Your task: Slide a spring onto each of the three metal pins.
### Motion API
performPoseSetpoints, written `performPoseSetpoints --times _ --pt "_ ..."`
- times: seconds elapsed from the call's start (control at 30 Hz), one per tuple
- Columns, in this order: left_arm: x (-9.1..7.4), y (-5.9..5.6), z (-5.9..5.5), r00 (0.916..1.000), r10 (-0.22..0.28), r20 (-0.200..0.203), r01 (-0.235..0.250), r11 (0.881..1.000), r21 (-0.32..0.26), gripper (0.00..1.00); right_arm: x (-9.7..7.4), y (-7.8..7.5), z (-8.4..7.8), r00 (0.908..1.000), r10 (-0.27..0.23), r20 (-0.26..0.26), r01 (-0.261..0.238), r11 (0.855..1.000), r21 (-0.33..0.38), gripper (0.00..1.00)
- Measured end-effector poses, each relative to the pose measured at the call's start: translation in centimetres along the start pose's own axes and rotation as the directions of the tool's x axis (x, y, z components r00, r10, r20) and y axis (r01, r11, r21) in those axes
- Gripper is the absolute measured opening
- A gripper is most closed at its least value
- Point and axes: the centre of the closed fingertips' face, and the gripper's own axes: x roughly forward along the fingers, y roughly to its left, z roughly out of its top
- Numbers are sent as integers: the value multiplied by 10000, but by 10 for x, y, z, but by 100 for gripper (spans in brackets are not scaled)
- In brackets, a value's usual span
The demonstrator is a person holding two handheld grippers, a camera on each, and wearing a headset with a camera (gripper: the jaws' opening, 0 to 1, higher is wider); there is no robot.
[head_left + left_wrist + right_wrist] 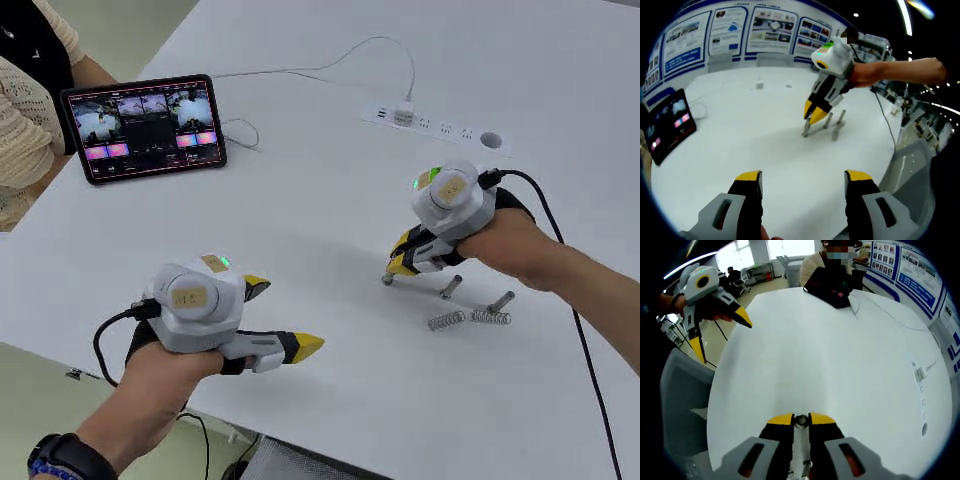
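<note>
Three pins, two springs (446,320) loose on the white table (330,150). By my read, the step in hand is steadying the leftmost pin (388,279) for loading. The free gripper should fetch a spring from the right, line its bore up with the pin's axis and slide it on gently, while the other holds the pin steady.

Now the jaws. The left gripper (283,315), near left, is spread wide, holding nothing and touching nothing. The right gripper (397,262) is pressed together on that leftmost pin, whose round end peeks between the yellow tips. Further right sit the middle pin (451,287) and the rightmost pin (500,301), with both springs just on their near side.
</note>
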Motion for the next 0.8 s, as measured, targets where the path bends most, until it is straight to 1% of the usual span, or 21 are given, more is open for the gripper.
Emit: performPoseSetpoints --times 0.47,0.8 --pt "-4 2 -7 9999 92 -99 -94 9998 -149 67 12 -1 -6 9996 55 -291 -61 9997 -224 13" --pt "-4 3 -7 9999 106 -94 -107 9998 -162 67 18 -1 -11 9989 184 -434 -194 9995 -237 13"
